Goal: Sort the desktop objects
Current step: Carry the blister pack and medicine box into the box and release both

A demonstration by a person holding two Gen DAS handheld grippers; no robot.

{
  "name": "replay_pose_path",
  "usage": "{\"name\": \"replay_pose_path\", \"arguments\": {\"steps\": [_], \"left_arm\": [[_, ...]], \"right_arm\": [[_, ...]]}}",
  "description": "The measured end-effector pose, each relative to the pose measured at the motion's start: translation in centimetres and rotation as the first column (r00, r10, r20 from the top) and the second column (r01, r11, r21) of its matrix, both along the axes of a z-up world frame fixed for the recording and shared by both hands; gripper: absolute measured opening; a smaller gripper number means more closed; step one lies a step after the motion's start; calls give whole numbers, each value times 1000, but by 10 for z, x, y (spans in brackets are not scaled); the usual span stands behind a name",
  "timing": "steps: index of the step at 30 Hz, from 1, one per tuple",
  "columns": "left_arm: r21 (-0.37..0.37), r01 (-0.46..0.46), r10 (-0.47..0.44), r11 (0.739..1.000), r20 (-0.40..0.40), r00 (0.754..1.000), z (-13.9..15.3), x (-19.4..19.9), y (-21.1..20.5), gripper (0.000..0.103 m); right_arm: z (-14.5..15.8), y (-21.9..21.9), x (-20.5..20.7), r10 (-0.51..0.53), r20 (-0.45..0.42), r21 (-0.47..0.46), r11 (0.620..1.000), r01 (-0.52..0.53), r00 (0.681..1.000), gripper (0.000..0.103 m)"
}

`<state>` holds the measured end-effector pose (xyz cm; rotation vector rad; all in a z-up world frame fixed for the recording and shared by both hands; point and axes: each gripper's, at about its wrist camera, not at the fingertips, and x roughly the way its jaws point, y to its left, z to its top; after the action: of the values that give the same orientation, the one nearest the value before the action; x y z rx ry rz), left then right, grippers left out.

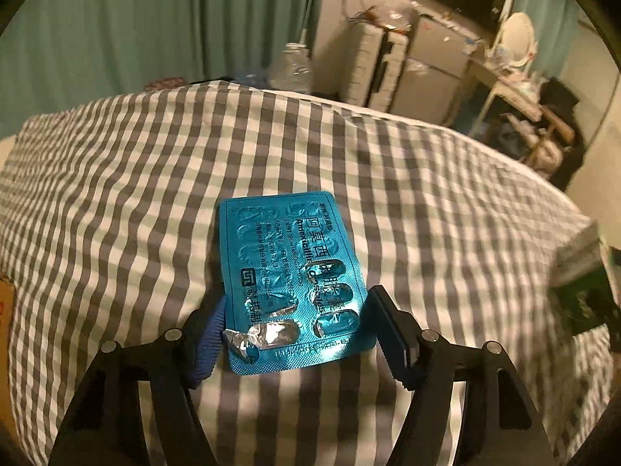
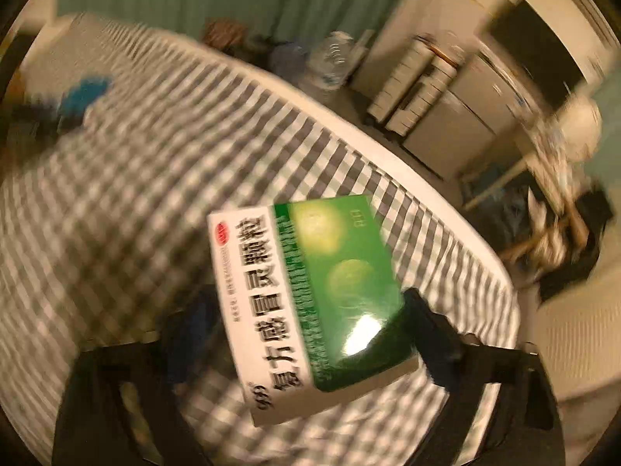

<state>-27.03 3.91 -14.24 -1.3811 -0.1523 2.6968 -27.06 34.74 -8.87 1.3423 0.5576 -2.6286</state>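
My left gripper (image 1: 297, 334) pinches one blue amoxicillin blister sheet (image 1: 289, 283) by its near end, foil side up, flat above the checked tablecloth (image 1: 116, 194) so the torn pockets don't snag. My right gripper (image 2: 310, 334) clamps one green-and-white medicine box (image 2: 306, 303) across its width, over the same cloth near its right edge, lifted clear for sorting. Blurry on the right. Count: one sheet, one box, two clear bottles (image 1: 293, 66) beyond the cloth's far edge.
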Motion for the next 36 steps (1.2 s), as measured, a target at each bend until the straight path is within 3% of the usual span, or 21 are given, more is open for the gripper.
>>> {"name": "replay_pose_path", "arguments": {"steps": [2, 6, 10, 16, 20, 22, 26, 28, 30, 32, 34, 36], "left_arm": [[29, 15, -15, 999, 0, 1000, 7, 14, -7, 71], [60, 46, -45, 997, -24, 999, 28, 51, -25, 71], [90, 96, -91, 991, -59, 994, 59, 98, -42, 71], [101, 120, -99, 988, -187, 977, 139, 150, -100, 71], [32, 83, -72, 996, -255, 964, 199, 171, -175, 71], [25, 66, -58, 998, -250, 966, 212, 178, -211, 71], [-101, -26, 5, 995, -205, 979, 202, 192, -291, 71], [-91, -40, 25, 995, -163, 986, 184, 191, -319, 71], [-63, -51, 43, 997, -120, 992, 168, 191, -338, 76], [-111, -67, 57, 992, -85, 995, 159, 187, -340, 100], [-213, -106, 87, 971, -97, 992, 155, 192, -342, 103], [-237, -96, 73, 967, -103, 992, 154, 195, -340, 103]], "right_arm": [[5, -7, 14, -41, -8, -62, 997, 40, 999, 88], [7, -40, 57, -55, -24, -30, 998, 54, 998, 87], [26, -70, 96, -64, -35, -133, 989, 58, 997, 87], [105, -174, 139, 73, -148, -176, 979, -99, 986, 87], [166, -263, 158, 146, -234, -300, 929, -215, 961, 87], [181, -310, 163, 161, -258, -345, 906, -247, 953, 87], [179, -403, 156, 167, -190, -508, 827, -243, 967, 87], [164, -444, 148, 158, -130, -587, 783, -204, 979, 88], [152, -469, 139, 126, -92, -614, 773, -156, 988, 90], [140, -491, 129, 91, -44, -602, 793, -99, 995, 99], [141, -495, 127, 30, -47, -554, 831, -51, 998, 102], [146, -488, 133, 33, -89, -531, 844, -75, 996, 102]]}}
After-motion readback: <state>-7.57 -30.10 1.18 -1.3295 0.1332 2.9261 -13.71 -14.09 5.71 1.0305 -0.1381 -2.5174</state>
